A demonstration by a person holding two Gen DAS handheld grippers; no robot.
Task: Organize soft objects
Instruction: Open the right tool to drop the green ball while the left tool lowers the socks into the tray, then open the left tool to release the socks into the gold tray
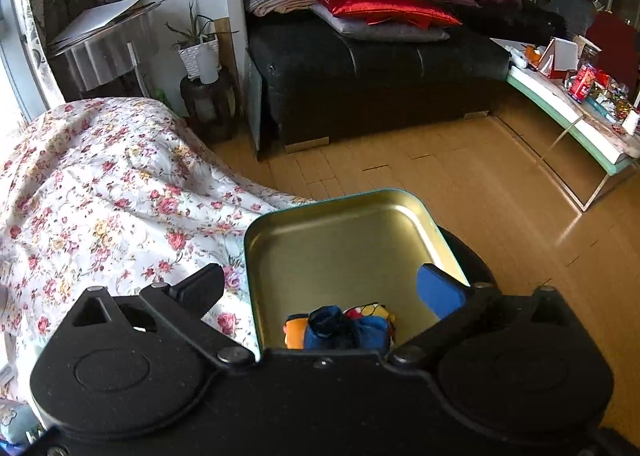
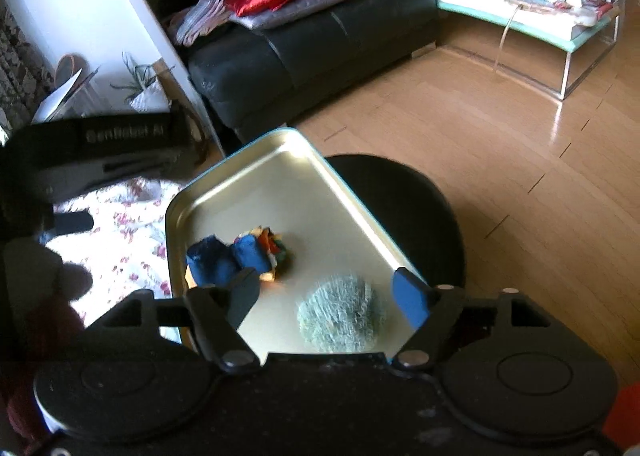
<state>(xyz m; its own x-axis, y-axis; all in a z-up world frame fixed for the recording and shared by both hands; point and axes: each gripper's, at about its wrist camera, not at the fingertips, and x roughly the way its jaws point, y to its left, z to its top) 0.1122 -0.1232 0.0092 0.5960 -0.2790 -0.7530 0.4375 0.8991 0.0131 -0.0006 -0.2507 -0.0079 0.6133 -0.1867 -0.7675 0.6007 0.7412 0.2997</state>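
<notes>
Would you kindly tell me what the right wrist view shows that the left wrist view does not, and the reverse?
Only the right wrist view shows the fuzzy grey-green ball in the tin, plus the left gripper's black body at its left edge. Only the left wrist view shows most of the floral cloth and the white plant pot. Both show the gold tin, the blue and multicoloured fabric bundle, the red cushion and open jaws.
</notes>
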